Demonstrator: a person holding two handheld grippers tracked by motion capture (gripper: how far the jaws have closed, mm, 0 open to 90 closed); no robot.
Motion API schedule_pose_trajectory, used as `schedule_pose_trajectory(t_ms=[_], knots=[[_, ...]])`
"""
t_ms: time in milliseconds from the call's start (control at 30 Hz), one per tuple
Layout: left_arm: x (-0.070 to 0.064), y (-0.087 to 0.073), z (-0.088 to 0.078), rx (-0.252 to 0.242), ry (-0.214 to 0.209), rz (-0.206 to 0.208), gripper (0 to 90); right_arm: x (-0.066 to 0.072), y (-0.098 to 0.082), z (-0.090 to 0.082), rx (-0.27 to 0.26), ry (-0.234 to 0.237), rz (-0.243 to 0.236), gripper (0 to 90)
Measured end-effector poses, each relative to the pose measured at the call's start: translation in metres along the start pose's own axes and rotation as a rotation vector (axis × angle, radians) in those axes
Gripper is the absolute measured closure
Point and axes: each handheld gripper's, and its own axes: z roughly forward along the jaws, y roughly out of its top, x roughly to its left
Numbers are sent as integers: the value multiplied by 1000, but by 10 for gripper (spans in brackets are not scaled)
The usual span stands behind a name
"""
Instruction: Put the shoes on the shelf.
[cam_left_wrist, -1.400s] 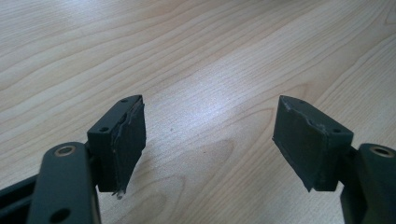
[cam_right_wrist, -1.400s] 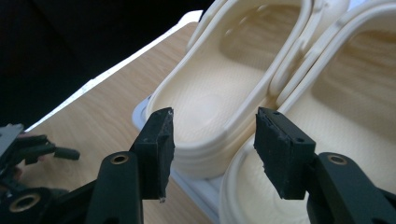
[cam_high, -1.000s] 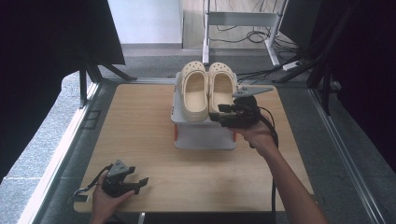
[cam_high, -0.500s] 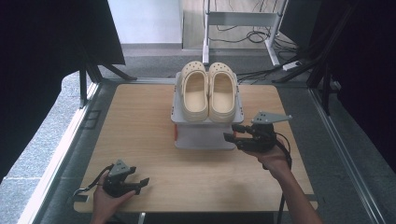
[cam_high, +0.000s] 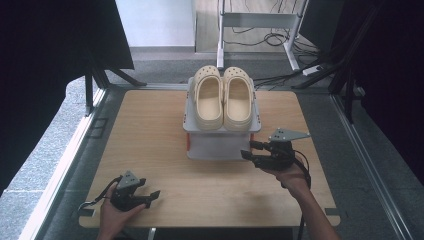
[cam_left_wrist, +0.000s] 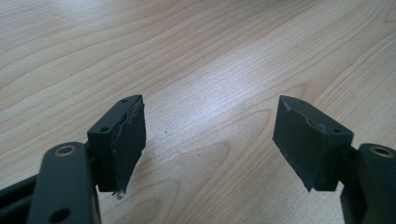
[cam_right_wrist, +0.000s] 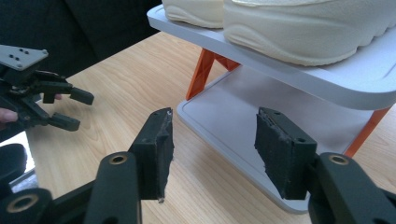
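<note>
Two cream clogs (cam_high: 223, 97) lie side by side on the top shelf of a small white rack (cam_high: 220, 145) with orange legs, at the table's far middle. The near clog's sole (cam_right_wrist: 308, 32) fills the top of the right gripper view. My right gripper (cam_high: 250, 151) is open and empty, low at the rack's front right corner, pointing left. In its own view the jaws (cam_right_wrist: 212, 156) frame the rack's lower shelf (cam_right_wrist: 243, 116). My left gripper (cam_high: 151, 196) rests open and empty near the table's front left edge, also seen as the left gripper (cam_right_wrist: 70, 108) far off.
The wooden table (cam_high: 145, 130) has metal rails along both sides. A white desk frame (cam_high: 260, 20) and cables stand on the floor beyond the far edge. Bare wood (cam_left_wrist: 196, 70) lies under my left gripper.
My right gripper has drawn back from the clogs on the top shelf, moving toward me and down to the rack's front right corner. The left gripper stayed put.
</note>
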Motion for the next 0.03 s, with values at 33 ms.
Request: schedule_pose_trajectory(t_ms=[33], knots=[[0, 0, 0, -1, 0, 2, 260, 0, -2, 0, 3, -1, -1, 453]])
